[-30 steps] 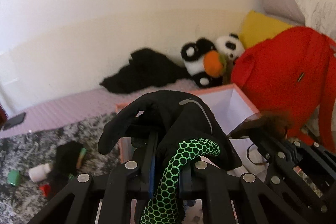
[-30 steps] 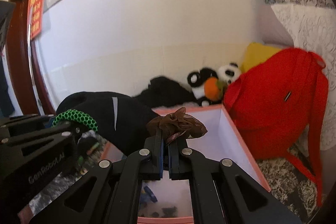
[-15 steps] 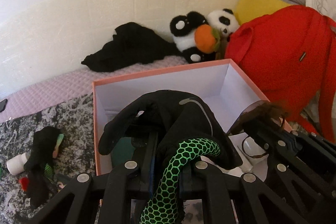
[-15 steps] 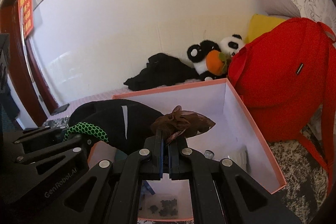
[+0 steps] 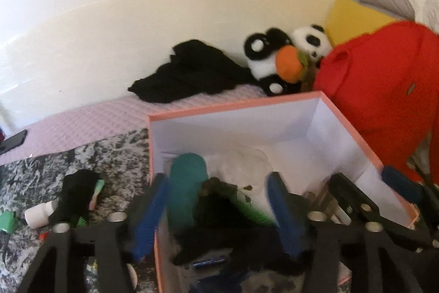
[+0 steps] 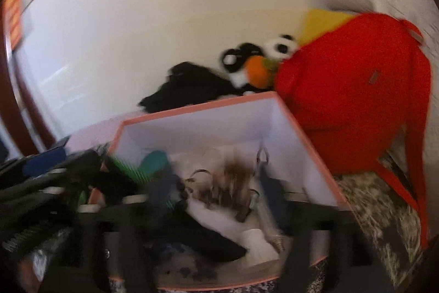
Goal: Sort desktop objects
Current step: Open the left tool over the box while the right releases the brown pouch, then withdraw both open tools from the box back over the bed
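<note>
The pink-rimmed white box (image 5: 233, 106) lies open below both grippers. My left gripper (image 5: 216, 210) is open, its blue pads (image 5: 148, 210) spread wide. Under them the black glove with the green honeycomb strip (image 5: 247, 208) lies loose inside the box, beside a teal cylinder (image 5: 186, 183). My right gripper (image 6: 216, 197) is open too and heavily blurred. The brown crumpled item (image 6: 233, 183) sits free between its fingers, low in the box (image 6: 197, 107). The right gripper (image 5: 365, 199) also shows over the box's right wall.
A red backpack (image 5: 384, 89) leans on the box's right side. A panda plush (image 5: 285, 59), black cloth (image 5: 192, 73) and a yellow cushion (image 5: 354, 15) line the wall. Left of the box, on the speckled mat, are a second black glove (image 5: 76, 197), a white bottle (image 5: 38, 212) and a phone (image 5: 13, 140).
Both grippers dipped toward the box and opened. The glove dropped out of the left one and the brown item out of the right one, into the box.
</note>
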